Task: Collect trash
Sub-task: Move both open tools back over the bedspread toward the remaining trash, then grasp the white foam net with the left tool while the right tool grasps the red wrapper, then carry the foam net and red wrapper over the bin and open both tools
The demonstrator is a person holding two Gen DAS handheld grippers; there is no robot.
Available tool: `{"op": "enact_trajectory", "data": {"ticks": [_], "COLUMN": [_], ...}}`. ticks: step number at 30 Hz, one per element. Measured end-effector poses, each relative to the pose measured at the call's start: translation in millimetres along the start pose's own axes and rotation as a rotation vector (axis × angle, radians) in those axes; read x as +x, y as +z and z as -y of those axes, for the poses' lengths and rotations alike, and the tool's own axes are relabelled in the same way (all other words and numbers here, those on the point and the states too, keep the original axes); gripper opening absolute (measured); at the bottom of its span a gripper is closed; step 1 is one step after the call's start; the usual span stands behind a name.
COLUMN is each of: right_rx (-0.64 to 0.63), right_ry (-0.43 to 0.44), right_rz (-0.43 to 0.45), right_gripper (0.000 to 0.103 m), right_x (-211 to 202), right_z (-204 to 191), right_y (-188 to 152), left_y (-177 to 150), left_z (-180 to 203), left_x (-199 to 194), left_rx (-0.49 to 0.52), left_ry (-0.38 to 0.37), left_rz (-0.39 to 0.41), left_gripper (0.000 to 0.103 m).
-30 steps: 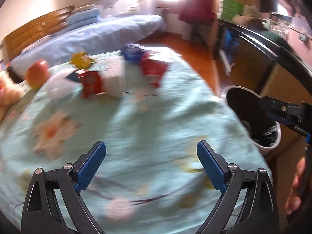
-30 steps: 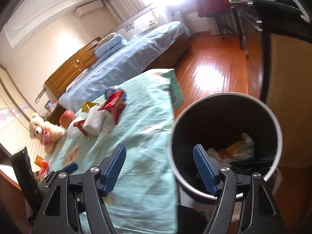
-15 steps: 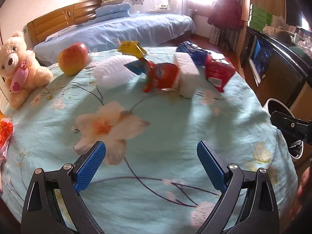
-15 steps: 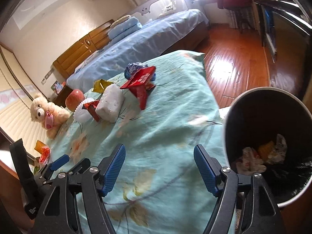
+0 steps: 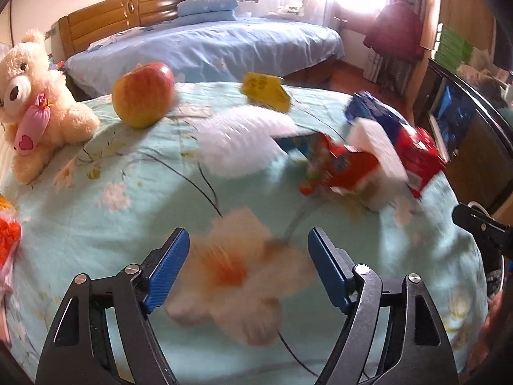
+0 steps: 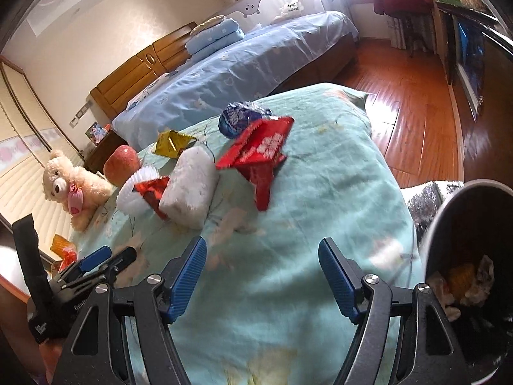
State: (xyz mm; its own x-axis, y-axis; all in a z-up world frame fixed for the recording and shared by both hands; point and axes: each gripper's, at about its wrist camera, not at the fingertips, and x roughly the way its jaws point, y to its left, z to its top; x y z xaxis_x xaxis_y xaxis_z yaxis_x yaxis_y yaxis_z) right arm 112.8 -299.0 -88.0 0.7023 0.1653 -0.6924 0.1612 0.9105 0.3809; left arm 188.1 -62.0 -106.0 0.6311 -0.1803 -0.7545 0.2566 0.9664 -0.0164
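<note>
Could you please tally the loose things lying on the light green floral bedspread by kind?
Wrappers and packets: 4 (big red foil wrapper, small red wrapper, blue foil packet, yellow foil packet)
White packing pieces: 2 (white foam block, white ruffled foam sleeve)
Fruit: 1 (red-yellow apple)
Toys: 1 (cream plush teddy bear)
Total: 8

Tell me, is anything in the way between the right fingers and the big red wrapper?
Nothing visible. Only bare green bedspread lies between the right gripper and the red wrapper, and the fingers hold nothing.
</note>
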Motion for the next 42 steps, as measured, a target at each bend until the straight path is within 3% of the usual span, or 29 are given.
{"op": "enact_trajectory", "data": {"ticks": [5,10,11,13,15,17,19,20,22,35,42], "right_rx": [0.007,0.007,0.003,-0.003,-0.006,-0.008,-0.014,-0.016,-0.018,-0.044,-0.043], "right_ry": [-0.018,-0.03,-0.033,-0.039,-0.047,-0.046,-0.042,-0.042,-0.04,0.025,0.018], "right_rz": [0.002,-0.003,-0.006,-0.013,-0.017,-0.024,-0.016,-0.011,-0.003,0.01,0.024], "right_gripper": [0.073,0.067,0.062,0.054,0.041,0.019,0.015,0.008,0.006,0.006,0.006], "right_x": [15.4,32.9,35.9,42.0,45.8,48.5,46.0,44.2,38.7,-12.0,-36.1], "right_z": [1.2,1.2,-0.1,-1.7,-2.0,-2.9,-4.5,-4.6,-4.6,-10.2,-3.2], "right_y": [16.1,29.0,30.8,33.5,35.2,34.8,33.1,32.2,29.1,-10.1,-26.5], "left_y": [24.6,41.3,42.7,45.9,46.7,46.4,45.8,45.0,42.5,-2.9,-25.6], "left_z": [-16.2,-24.1,-25.5,-26.8,-25.9,-25.3,-24.9,-25.5,-27.7,-44.9,-20.8], "left_x": [21.2,41.9,44.8,50.1,54.4,54.6,52.6,51.4,48.1,-7.5,-39.0], "left_rx": [-0.029,-0.029,-0.031,-0.031,-0.026,-0.021,-0.018,-0.017,-0.02,-0.101,-0.064], "left_ry": [0.015,0.023,0.013,-0.019,-0.044,-0.06,-0.063,-0.063,-0.059,-0.102,-0.171], "left_rz": [0.0,-0.011,-0.014,-0.021,-0.029,-0.02,-0.012,-0.007,-0.003,0.016,0.024], "left_gripper": [0.072,0.053,0.051,0.035,0.026,0.019,0.013,0.011,0.01,0.01,0.01]}}
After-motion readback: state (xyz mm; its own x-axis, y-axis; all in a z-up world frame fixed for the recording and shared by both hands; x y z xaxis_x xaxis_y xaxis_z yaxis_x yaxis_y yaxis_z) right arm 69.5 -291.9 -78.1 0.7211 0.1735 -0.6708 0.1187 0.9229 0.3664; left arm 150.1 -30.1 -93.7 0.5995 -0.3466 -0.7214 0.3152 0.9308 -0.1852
